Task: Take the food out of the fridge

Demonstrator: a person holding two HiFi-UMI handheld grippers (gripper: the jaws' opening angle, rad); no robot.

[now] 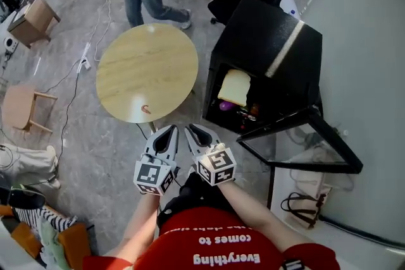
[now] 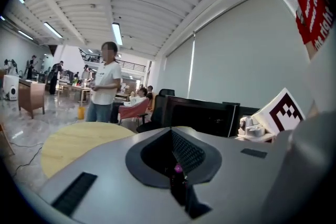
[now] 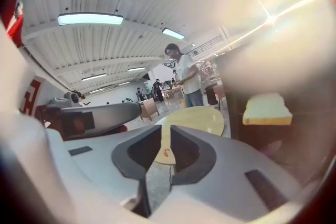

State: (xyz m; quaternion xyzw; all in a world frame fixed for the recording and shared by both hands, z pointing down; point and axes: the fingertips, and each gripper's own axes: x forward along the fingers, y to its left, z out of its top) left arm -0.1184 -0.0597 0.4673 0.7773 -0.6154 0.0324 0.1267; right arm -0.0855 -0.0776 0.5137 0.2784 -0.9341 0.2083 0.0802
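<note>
Fridge (image 1: pixel 269 41) stands black on the floor, door (image 1: pixel 302 143) swung open.
Food still inside: pale slab of bread (image 1: pixel 235 86) upright, a small purple item (image 1: pixel 226 106) just below it.
Left gripper (image 1: pixel 168 131) has its jaws pressed together, gripping nothing.
Right gripper (image 1: pixel 193 129) has its jaws slightly parted and empty.
Both are held side by side close to the person's chest, near the round wooden table (image 1: pixel 147 71) and well apart from the food.
</note>
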